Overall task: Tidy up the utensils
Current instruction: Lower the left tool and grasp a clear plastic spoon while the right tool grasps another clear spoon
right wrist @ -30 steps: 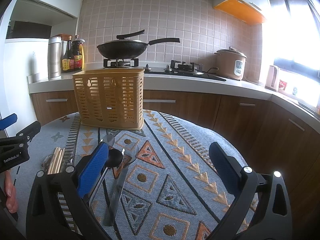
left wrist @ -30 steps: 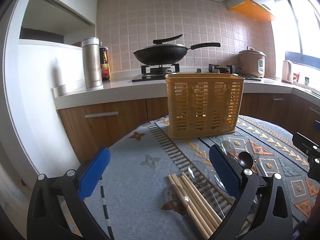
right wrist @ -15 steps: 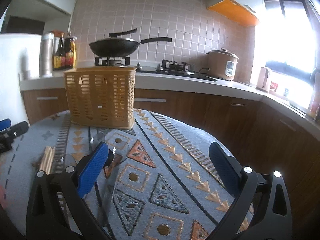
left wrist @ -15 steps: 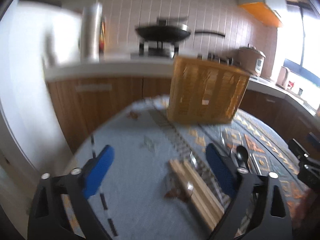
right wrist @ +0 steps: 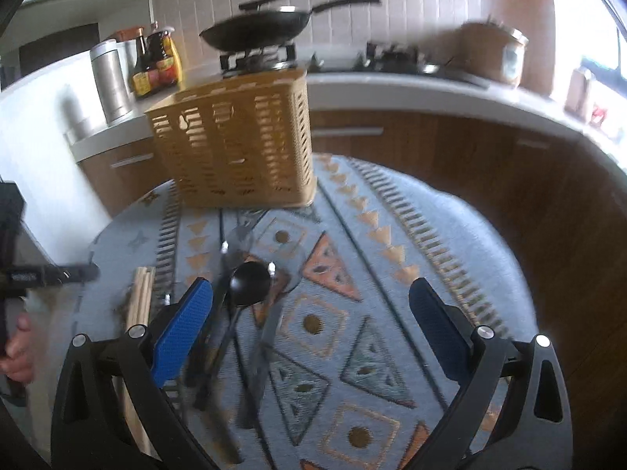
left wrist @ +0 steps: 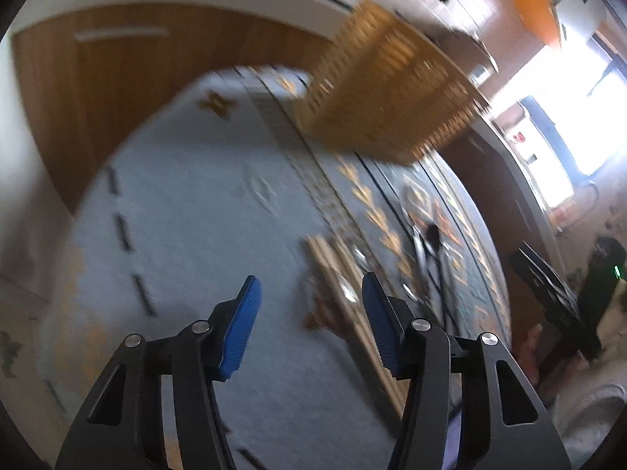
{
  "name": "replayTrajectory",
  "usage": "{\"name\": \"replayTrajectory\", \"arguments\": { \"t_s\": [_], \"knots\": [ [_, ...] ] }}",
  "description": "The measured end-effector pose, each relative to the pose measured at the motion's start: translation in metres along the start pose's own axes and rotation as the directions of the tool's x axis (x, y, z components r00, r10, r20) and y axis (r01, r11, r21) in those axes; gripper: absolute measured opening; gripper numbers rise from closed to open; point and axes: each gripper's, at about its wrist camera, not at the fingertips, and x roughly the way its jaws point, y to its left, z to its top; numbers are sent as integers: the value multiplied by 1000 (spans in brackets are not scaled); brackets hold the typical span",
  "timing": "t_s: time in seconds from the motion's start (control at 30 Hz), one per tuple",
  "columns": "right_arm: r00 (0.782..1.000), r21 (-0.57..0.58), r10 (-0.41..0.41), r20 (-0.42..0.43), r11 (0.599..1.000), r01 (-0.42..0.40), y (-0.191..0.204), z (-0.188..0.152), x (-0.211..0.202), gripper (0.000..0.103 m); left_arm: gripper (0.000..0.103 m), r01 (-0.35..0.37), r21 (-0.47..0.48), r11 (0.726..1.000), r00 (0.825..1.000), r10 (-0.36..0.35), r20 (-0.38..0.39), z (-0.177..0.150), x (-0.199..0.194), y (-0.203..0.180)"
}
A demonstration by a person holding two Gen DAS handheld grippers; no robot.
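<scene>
- Pointing down at the patterned cloth, the left claw (left wrist: 309,293) has its blue pads partly apart; its jaws have just been closing, and nothing sits between them but bare blue-grey cloth (left wrist: 188,211).
- Its right-hand pad (left wrist: 378,321) is just beside the bundle of wooden chopsticks (left wrist: 337,286); blur hides whether they touch.
- The right claw (right wrist: 309,305) stands wide apart, its jaws having just drawn in slightly, holding nothing.
- Between its pads and towards the left one lie the utensils: a black spoon (right wrist: 249,286) with its bowl facing up, a grey flat-handled piece (right wrist: 262,352) beside it on the right, and further dark handles on the left, too smeared to name.
- In the right wrist view the chopsticks (right wrist: 141,293) lie outside the left pad, near the cloth's edge.
- The left claw shows in the right wrist view as a dark bar at the left margin, with fingers of a hand (right wrist: 17,348) below it.
- The slotted yellow-tan utensil basket (right wrist: 235,145) stands upright at the far side of the round counter (right wrist: 450,258), well apart from both claws; through its slots no contents can be made out.
- In the left wrist view the same basket (left wrist: 392,90) is tilted and blurred.
- Behind, on the kitchen worktop, a black wok (right wrist: 258,27) sits on the stove, with a steel canister (right wrist: 111,78), sauce bottles (right wrist: 156,62) and a rice cooker (right wrist: 493,55).
</scene>
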Motion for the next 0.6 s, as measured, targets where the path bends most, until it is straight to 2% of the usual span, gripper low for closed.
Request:
{"name": "replayTrajectory", "arguments": {
  "t_s": [0.03, 0.1, 0.17, 0.23, 0.37, 0.43, 0.5, 0.53, 0.6],
  "knots": [
    [1000, -9, 13, -24, 1000, -14, 1, 1, 2, 85, 51, 19, 3, 1000, 999, -18, -38, -3, 6, -5],
    [996, -29, 60, -70, 998, -62, 6, 3, 7, 79, 51, 28, 18, 999, 995, -26, -96, -10, 17, -15],
    [988, -51, 91, -123, 994, -98, 15, 6, 15, 70, 51, -2, 38, 999, 992, 6, -126, -13, 28, -23],
    [970, -84, 155, -189, 981, -174, 30, 8, 25, 64, 51, -41, 69, 997, 991, 49, -121, -15, 33, -33],
    [938, -152, 222, -265, 951, -268, 54, 9, 41, 64, 51, -115, 112, 987, 986, 128, -107, -17, 42, -47],
    [922, -173, 250, -297, 935, -309, 63, 10, 50, 63, 47, -153, 135, 979, 981, 167, -97, -16, 42, -51],
    [908, -177, 267, -324, 925, -335, 67, 12, 58, 62, 34, -198, 157, 967, 974, 213, -81, -17, 42, -52],
    [903, -181, 270, -333, 922, -342, 69, 12, 63, 61, 31, -209, 160, 965, 972, 223, -78, -15, 38, -49],
    [900, -199, 266, -346, 916, -347, 74, 10, 69, 60, 30, -187, 147, 971, 977, 200, -77, -15, 33, -43]
  ]
}}
